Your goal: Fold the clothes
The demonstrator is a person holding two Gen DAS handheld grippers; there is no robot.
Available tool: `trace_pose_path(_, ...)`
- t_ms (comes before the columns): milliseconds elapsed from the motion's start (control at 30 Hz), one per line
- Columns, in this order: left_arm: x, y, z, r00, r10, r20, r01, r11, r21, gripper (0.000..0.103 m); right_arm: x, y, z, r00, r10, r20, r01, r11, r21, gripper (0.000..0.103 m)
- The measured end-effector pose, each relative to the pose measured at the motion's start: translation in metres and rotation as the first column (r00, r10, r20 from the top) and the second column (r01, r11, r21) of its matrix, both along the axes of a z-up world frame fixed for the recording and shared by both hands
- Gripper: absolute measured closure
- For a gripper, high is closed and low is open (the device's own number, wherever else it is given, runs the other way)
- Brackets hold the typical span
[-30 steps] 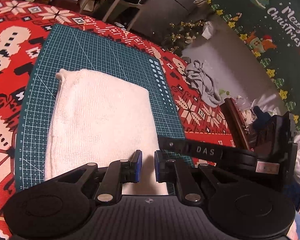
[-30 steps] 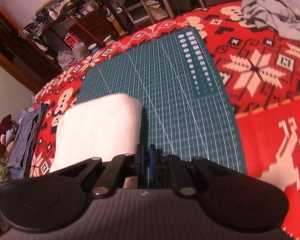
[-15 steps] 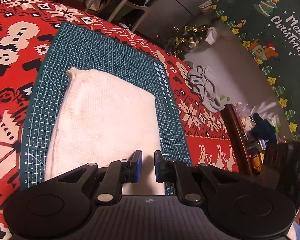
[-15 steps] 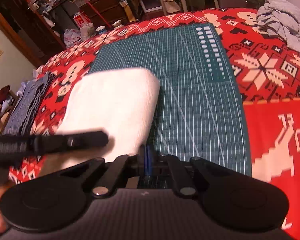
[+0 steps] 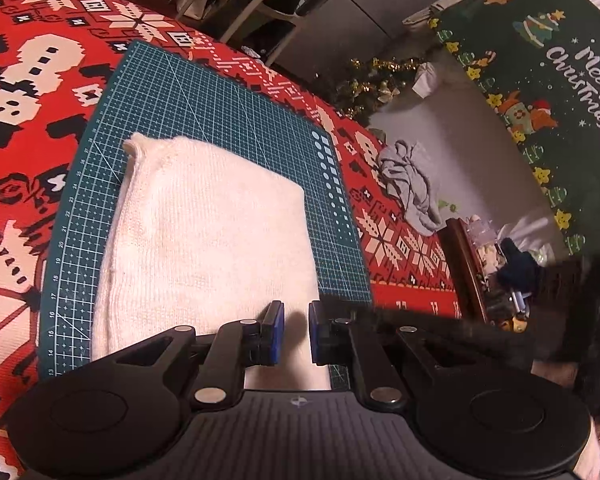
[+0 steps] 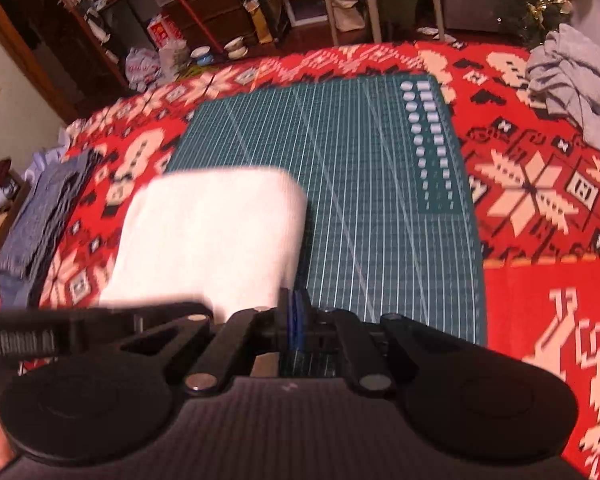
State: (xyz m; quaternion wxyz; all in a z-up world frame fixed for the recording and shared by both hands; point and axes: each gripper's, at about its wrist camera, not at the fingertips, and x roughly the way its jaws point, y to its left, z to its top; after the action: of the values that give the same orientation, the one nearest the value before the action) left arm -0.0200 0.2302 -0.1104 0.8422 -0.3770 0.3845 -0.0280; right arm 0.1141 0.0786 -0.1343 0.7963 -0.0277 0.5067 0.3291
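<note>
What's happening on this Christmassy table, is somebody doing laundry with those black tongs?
A person with a handheld gripper in each hand is folding clothes. A white knit garment lies folded into a neat rectangle on the green cutting mat. The left gripper sits open over the garment's near edge, gripping nothing. The right gripper is shut and empty beside it. A crumpled grey garment waits on the red tablecloth, and folded denim lies at the left.

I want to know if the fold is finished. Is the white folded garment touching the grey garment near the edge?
Apart. The left wrist view shows the white folded garment on the cutting mat; the grey garment lies beyond on the red tablecloth.
</note>
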Motion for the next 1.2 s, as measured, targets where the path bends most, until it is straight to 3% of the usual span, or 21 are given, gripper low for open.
trace_pose_path(233, -0.004, 0.014, 0.004, 0.998, 0.060, 0.020, -0.060, 0.998, -0.001, 0.092, -0.003, -0.001, -0.013, 0.999, 0.016, -0.036, -0.016, 1.000, -0.005, 0.098)
trace_pose_path(867, 0.008, 0.029, -0.009, 0.998, 0.066, 0.011, -0.065, 0.995, -0.080, 0.094, 0.083, 0.043, -0.008, 1.000, -0.014, -0.010, 0.014, 1.000, 0.018, 0.098)
trace_pose_path(1200, 0.005, 0.028, -0.007, 0.998, 0.066, 0.009, -0.065, 0.995, -0.074, 0.094, 0.039, 0.032, -0.004, 1.000, 0.028, 0.005, -0.028, 0.999, -0.033, 0.098)
